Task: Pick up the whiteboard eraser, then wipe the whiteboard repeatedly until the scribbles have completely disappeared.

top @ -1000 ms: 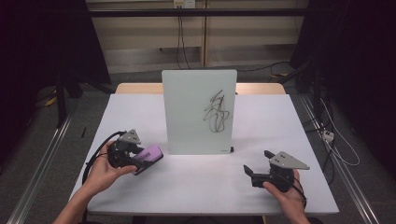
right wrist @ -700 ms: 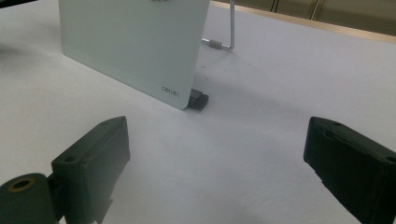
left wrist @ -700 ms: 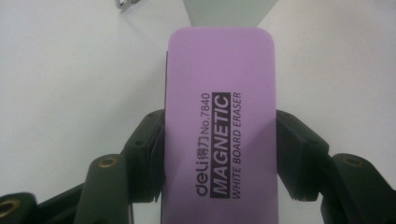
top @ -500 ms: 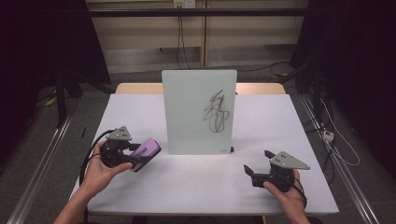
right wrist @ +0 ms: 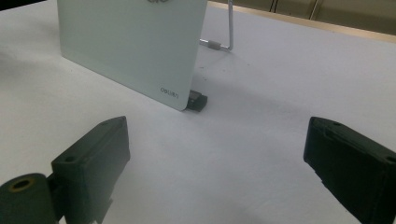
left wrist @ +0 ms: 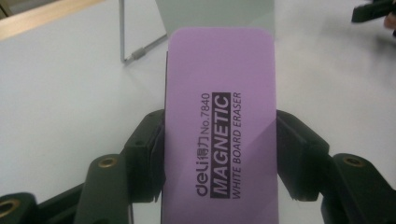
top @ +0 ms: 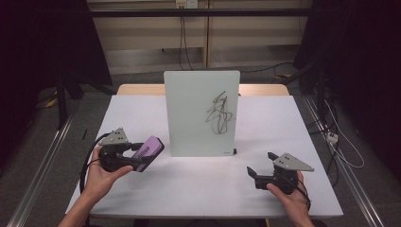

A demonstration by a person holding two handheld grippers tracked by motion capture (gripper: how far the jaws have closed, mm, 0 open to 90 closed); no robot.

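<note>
A small whiteboard [top: 201, 113] stands upright mid-table with a black scribble [top: 221, 113] on its right half. My left gripper [top: 142, 155] is shut on a purple magnetic whiteboard eraser [top: 149, 150], held above the table left of the board's lower left corner. In the left gripper view both jaws press the eraser [left wrist: 222, 126] by its long sides. My right gripper [top: 260, 172] stands open near the table's front right, nothing between its jaws. In the right gripper view it [right wrist: 215, 177] faces the board's lower corner [right wrist: 135, 51].
The white table [top: 198, 184] has a wooden strip along its far edge. The board's wire stand [right wrist: 219, 44] and a black foot [right wrist: 197, 101] sit behind its corner. Cables trail on the floor at the right [top: 340, 142].
My left gripper with the eraser has drifted left and lifted slightly, away from the board. The right gripper has stayed where it was.
</note>
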